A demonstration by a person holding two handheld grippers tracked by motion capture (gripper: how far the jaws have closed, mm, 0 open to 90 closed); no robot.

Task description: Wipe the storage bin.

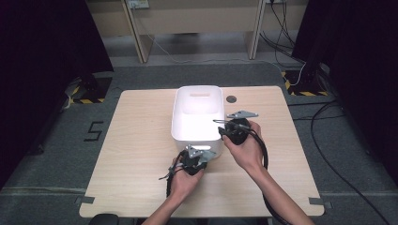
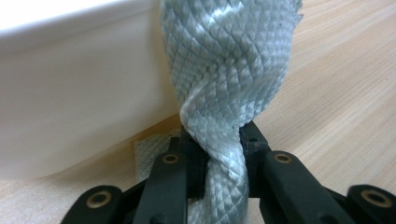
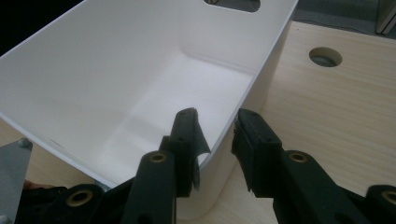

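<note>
Starting on the left: the left gripper (image 1: 196, 157) sits just in front of the near wall of the white bin (image 1: 180, 123), right at the near end of it. In the left gripper view its jaws are clamped tight on a twisted bunch of pale woven cloth (image 2: 224, 84), which rises straight out from between the jaws with the bin's outer wall just beside it. A small corner of the same fabric pokes out on the counter (image 1: 141, 140) under the bin's edge.

Moving right, the bin itself stands upright in the middle of the counter, long axis running away from the person, handle slot at the far end, and the inside looks bare.

Further right, the right gripper (image 1: 224, 132) straddles the bin's right wall near the near corner: one jaw inside, one outside, rim in the gap between them. Jaws are about half open and I can't say for sure the pads are actually pressing on the wall, so it looks more like bracing than a firm grip.

My read: the cloth is outside and below the rim, so the left hand is the one that has to lift it up and forward over the near wall while the right steadies the bin.
</note>
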